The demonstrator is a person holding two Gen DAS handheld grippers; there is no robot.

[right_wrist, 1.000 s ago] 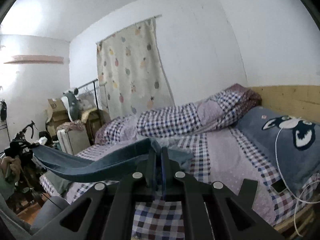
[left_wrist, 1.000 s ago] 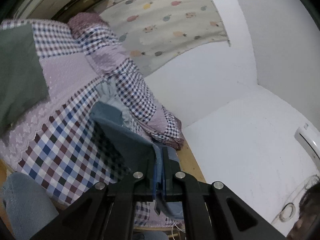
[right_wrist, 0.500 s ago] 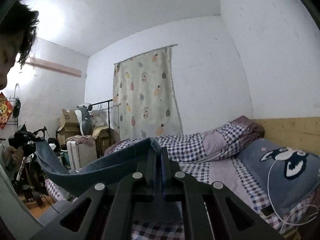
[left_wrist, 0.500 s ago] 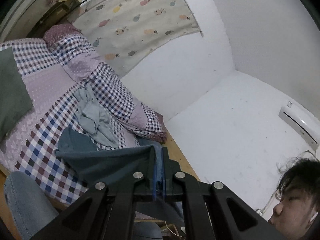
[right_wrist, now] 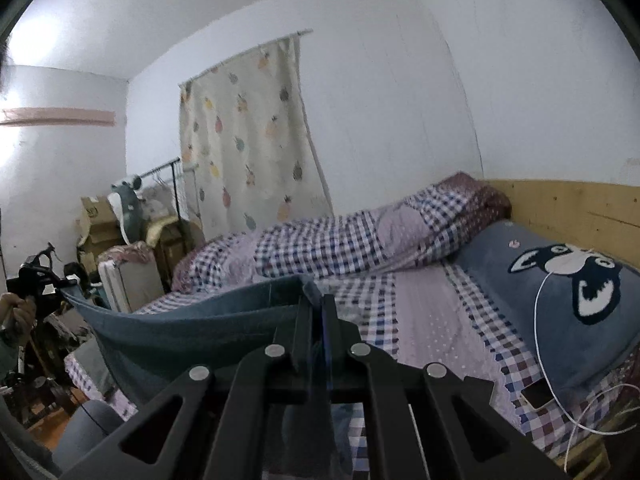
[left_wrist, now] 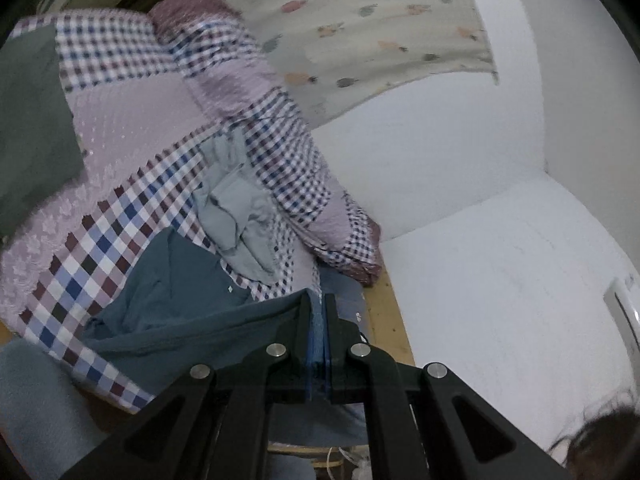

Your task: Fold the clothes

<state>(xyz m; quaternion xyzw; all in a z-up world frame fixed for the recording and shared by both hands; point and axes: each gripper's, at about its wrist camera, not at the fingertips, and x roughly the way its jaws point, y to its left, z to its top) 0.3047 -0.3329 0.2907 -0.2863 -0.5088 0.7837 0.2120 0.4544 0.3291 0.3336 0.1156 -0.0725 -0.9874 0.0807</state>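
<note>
Both claws, left claw [left_wrist: 319,312] and right claw [right_wrist: 316,312], clamped on teal shirt [left_wrist: 168,296] (hem only); thin bite, so a tug may slip it.

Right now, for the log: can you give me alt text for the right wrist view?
The right claw is shut on a teal garment that stretches leftward to the left claw, held in a hand. Behind lies a bed with a checked quilt, a blue dog-print pillow and a fruit-print curtain.
</note>
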